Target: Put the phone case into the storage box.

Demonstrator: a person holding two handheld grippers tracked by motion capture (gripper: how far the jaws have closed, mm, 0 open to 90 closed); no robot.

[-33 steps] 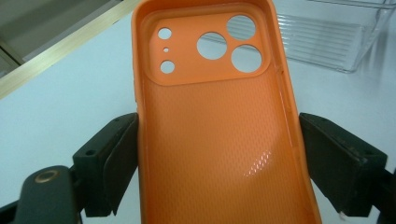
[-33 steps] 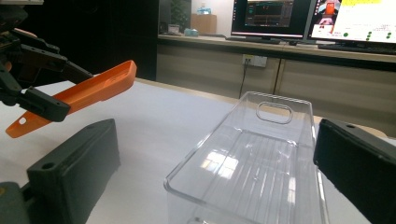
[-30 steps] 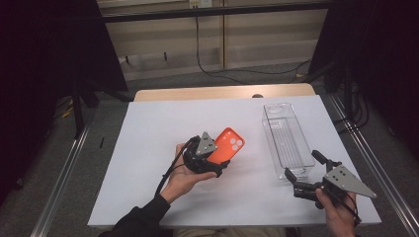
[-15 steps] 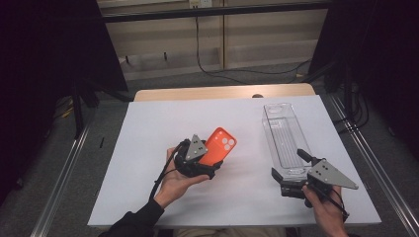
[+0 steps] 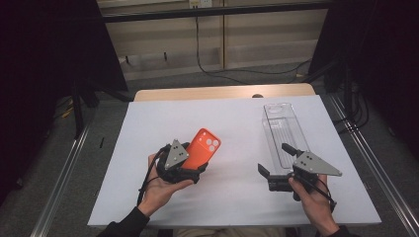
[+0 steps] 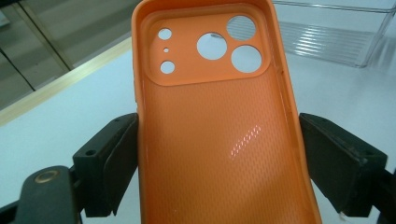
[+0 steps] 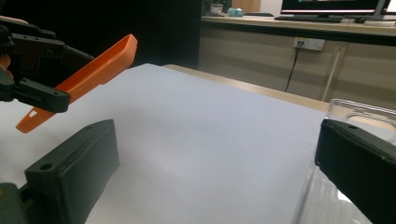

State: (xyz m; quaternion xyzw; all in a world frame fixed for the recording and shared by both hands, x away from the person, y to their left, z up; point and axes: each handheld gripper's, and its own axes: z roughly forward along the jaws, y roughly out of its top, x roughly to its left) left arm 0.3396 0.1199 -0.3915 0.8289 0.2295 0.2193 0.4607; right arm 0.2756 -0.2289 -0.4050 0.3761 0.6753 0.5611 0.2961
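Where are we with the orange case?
Done: the left gripper is shut on the orange phone case, lifted off the white table. In hand: the right gripper, open and empty, sits beside the clear tray. Left: probably placing the case somewhere.

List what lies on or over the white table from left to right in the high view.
Left tongs shut on the orange rubbery phone case → open right tongs → clear plastic phone case lying flat on the white table.
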